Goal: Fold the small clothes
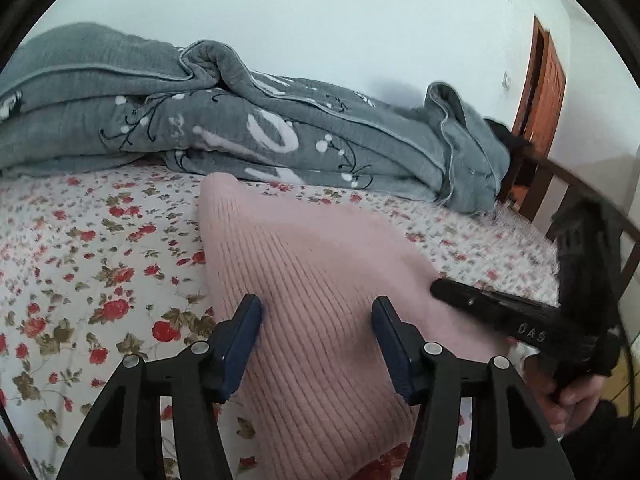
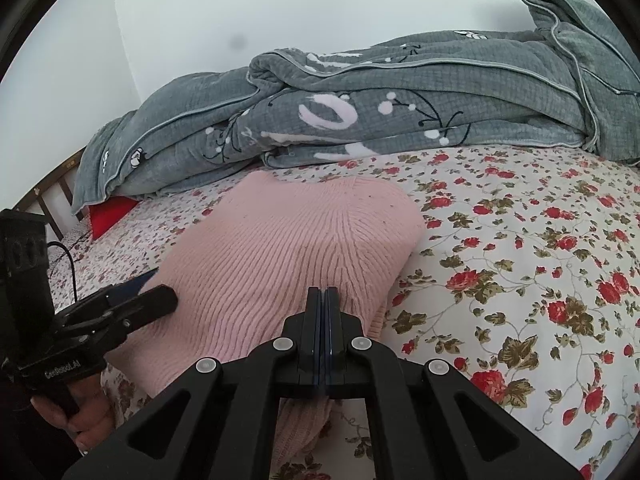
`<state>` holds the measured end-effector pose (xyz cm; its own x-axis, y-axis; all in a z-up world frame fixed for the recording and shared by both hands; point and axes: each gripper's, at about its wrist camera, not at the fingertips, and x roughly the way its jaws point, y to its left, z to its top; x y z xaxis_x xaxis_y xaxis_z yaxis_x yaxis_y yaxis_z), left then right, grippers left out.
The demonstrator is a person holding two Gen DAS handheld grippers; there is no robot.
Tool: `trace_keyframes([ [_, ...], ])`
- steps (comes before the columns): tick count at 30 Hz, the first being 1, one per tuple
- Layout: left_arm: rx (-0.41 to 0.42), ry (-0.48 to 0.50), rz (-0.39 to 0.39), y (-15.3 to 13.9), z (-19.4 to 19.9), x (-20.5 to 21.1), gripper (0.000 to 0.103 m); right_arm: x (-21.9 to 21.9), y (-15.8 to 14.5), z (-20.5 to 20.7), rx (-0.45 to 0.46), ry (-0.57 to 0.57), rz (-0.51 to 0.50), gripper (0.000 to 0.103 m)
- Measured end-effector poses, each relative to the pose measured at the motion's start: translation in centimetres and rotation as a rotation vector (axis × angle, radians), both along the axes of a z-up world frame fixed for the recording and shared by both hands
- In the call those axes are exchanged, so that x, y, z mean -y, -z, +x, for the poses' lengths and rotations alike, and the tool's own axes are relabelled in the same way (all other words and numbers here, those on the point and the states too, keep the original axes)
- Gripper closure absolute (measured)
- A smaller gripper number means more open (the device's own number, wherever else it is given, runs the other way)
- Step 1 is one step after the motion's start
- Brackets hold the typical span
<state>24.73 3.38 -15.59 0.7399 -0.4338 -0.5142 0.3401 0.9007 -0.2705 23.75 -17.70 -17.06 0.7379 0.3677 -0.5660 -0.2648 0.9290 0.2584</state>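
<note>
A pink ribbed knit garment (image 1: 312, 248) (image 2: 288, 240) lies folded on the flowered bed sheet (image 1: 100, 260) (image 2: 520, 260). My left gripper (image 1: 316, 312) is open just above it. One blue pad sits by the garment's left edge and the other over the knit, with fabric filling the gap below them. In the right wrist view the left gripper (image 2: 154, 286) reaches in from the left over the garment's near-left part. My right gripper (image 2: 322, 292) is shut, pads together, its tip resting on the garment's near edge. From the left wrist view the right gripper (image 1: 436, 288) lies on the garment's right side.
A crumpled grey quilt (image 1: 240, 120) (image 2: 400, 100) lies along the far side of the bed against the white wall. A wooden bed rail (image 1: 580, 200) (image 2: 60, 184) and a brown door (image 1: 544, 80) stand at one end. A red item (image 2: 110, 214) peeks from under the quilt. A hand (image 1: 568, 400) (image 2: 80, 412) holds each gripper.
</note>
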Motion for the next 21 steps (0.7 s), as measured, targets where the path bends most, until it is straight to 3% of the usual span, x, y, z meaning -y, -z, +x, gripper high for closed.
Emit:
trace_keyframes([
  [6, -0.020, -0.024, 0.000, 0.3, 0.0, -0.2, 0.042, -0.1, -0.1, -0.2, 0.008, 0.010, -0.010, 0.103],
  [9, -0.050, -0.041, 0.004, 0.6, 0.1, -0.3, 0.031, 0.0, 0.0, -0.5, 0.006, 0.022, -0.007, 0.103],
  [14, -0.139, -0.043, -0.084, 1.7, -0.4, -1.7, 0.030, 0.4, -0.2, -1.1, -0.021, 0.056, 0.018, 0.103],
  [15, -0.150, -0.052, -0.085, 1.8, -0.7, -1.9, 0.030, 0.4, -0.4, -1.4, -0.024, 0.069, 0.009, 0.098],
  [17, -0.150, -0.081, -0.068, 1.7, -1.9, -2.1, 0.030, 0.1, -0.6, -2.2, -0.026, 0.096, -0.029, 0.078],
  [18, -0.150, -0.089, -0.057, 1.6, -2.3, -2.1, 0.030, -0.1, -0.7, -2.7, -0.030, 0.126, -0.075, 0.060],
  [21, -0.144, -0.112, -0.035, 0.6, -4.7, -2.6, 0.030, 0.0, -0.8, -4.3, -0.059, 0.149, -0.142, 0.058],
])
